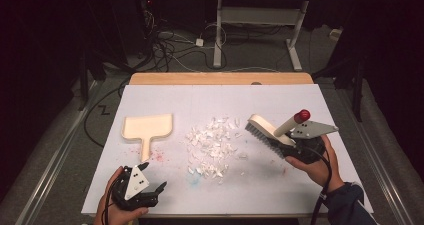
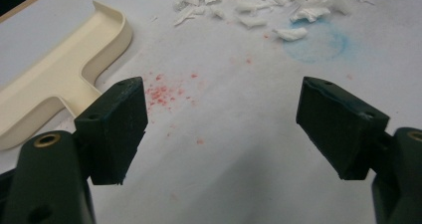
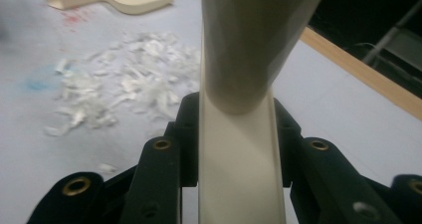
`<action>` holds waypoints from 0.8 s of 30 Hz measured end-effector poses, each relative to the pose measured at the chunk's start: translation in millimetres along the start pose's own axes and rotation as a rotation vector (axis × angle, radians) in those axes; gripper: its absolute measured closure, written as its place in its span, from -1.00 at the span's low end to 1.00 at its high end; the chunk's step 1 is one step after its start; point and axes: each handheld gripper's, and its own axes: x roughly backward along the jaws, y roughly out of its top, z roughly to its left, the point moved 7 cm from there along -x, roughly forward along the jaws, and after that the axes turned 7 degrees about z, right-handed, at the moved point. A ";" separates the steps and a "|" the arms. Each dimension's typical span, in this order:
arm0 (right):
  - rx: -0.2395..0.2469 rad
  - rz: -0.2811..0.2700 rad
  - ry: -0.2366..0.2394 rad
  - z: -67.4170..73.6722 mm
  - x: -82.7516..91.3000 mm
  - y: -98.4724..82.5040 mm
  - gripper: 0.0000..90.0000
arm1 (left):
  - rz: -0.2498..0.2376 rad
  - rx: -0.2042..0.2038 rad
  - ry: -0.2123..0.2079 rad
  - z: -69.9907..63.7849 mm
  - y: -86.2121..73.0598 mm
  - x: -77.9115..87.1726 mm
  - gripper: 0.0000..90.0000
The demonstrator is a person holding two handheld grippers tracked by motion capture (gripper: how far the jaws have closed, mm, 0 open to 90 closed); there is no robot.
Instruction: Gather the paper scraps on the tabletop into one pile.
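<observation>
A cream brush [image 1: 267,131] with dark bristles and a red-tipped handle hovers tilted at the right of the white sheet. My right gripper [image 1: 300,147] is shut on the brush's cream back [image 3: 241,154], jaws pressed against both sides. A scatter of white paper scraps [image 1: 212,145] lies mid-table, left of the brush. A cream dustpan [image 1: 147,127] rests flat at the left, its handle pointing toward me. My left gripper [image 1: 155,190] sits near the front edge below the dustpan handle, open, with bare sheet between its pads [image 2: 119,129]. The dustpan [image 2: 59,79] lies just left of them.
Faint red specks [image 2: 161,92] and a blue smudge [image 2: 318,42] mark the white sheet [image 1: 300,100]. The table's wooden far edge [image 1: 220,78] borders a dark floor with cables and desk legs beyond.
</observation>
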 end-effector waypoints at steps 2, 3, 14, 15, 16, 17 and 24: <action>-0.006 0.011 -0.030 -8.1 -3.3 -1.6 0.51 | 0.000 0.004 -0.001 0.0 0.0 -0.4 -0.57; -0.016 0.011 -0.037 -12.8 -4.9 -2.0 0.51 | 0.003 0.003 -0.003 0.1 0.0 -1.1 -0.57; -0.064 0.134 -0.199 -70.7 -70.2 2.4 0.52 | 0.016 0.002 0.003 -2.0 -1.0 -3.8 -0.57; -0.053 0.150 -0.208 -72.5 -77.6 5.5 0.52 | 0.018 -0.001 0.003 -2.0 -0.5 -4.2 -0.57; -0.042 0.158 -0.220 -74.6 -84.4 8.9 0.52 | 0.019 -0.001 0.003 -2.4 -0.3 -4.8 -0.57; -0.037 0.165 -0.227 -75.6 -90.8 12.2 0.52 | 0.021 -0.004 0.003 -2.9 -0.4 -5.4 -0.57; -0.015 0.232 -0.260 -71.8 -136.9 25.0 0.52 | 0.032 0.003 0.004 -3.7 -5.6 -2.3 -0.57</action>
